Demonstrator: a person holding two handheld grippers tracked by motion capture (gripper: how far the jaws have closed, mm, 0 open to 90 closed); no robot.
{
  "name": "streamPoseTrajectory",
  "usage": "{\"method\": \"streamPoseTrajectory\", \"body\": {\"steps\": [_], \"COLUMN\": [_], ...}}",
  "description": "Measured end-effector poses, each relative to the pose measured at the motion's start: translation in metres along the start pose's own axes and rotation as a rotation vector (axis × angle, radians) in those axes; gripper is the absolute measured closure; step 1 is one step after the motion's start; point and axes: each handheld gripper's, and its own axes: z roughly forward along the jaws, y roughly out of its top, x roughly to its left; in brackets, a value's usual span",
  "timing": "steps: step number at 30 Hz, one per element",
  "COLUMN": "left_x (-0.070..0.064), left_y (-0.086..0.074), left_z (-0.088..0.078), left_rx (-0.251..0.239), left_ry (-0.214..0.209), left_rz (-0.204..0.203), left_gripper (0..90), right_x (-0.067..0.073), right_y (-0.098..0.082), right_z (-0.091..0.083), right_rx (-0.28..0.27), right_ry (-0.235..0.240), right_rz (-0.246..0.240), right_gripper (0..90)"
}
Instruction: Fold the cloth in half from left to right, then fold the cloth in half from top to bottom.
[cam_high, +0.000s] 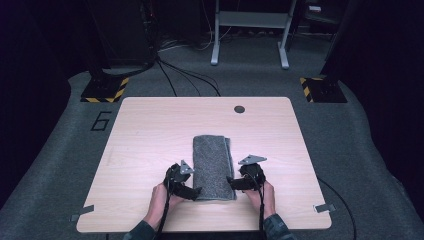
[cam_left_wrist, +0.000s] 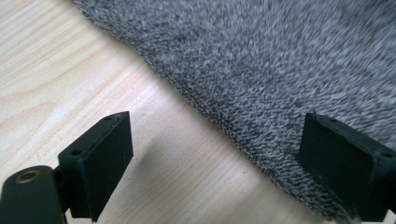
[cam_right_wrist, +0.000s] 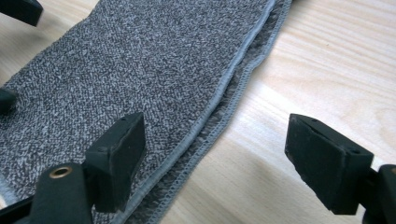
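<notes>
The folded grey towel lies flat on the tabletop, its long axis running away from the person. The left gripper and right gripper flank its near end, each straddling a long edge, fingers apart and clamping nothing. Bare tabletop surrounds them.

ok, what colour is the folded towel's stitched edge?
Light grey, paler than the mottled dark grey folded towel; the stitched hem shows best in the right gripper view.
</notes>
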Motion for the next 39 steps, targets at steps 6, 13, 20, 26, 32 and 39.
{"method": "streamPoseTrajectory", "body": {"steps": [6,13,20,26,32,39], "left_x": [0.027,0.056,0.081,0.094,0.109,0.122], "left_y": [0.005,0.018,0.035,0.050,0.066,0.078], "left_z": [-0.010,-0.005,0.011,0.023,0.033,0.044], "left_rx": [-0.044,-0.073,-0.050,-0.049,-0.056,-0.051], "left_ry": [-0.035,-0.056,-0.045,-0.033,-0.023,-0.020], "left_rz": [-0.092,-0.173,-0.215,-0.234,-0.259,-0.287], "left_gripper": [7.0,4.9,0.1,0.1,6.7,16.1], "right_x": [-0.009,-0.020,-0.035,-0.044,-0.052,-0.064], "right_y": [0.009,0.030,0.052,0.069,0.092,0.110], "right_z": [0.000,0.007,0.020,0.035,0.051,0.067], "right_rx": [-0.014,-0.010,0.010,0.027,0.044,0.056], "right_ry": [0.012,0.021,0.057,0.068,0.062,0.058], "right_rz": [-0.001,0.009,0.048,0.050,0.060,0.098], "right_gripper": [20.2,20.7,15.8,15.4,20.3,32.9]}}
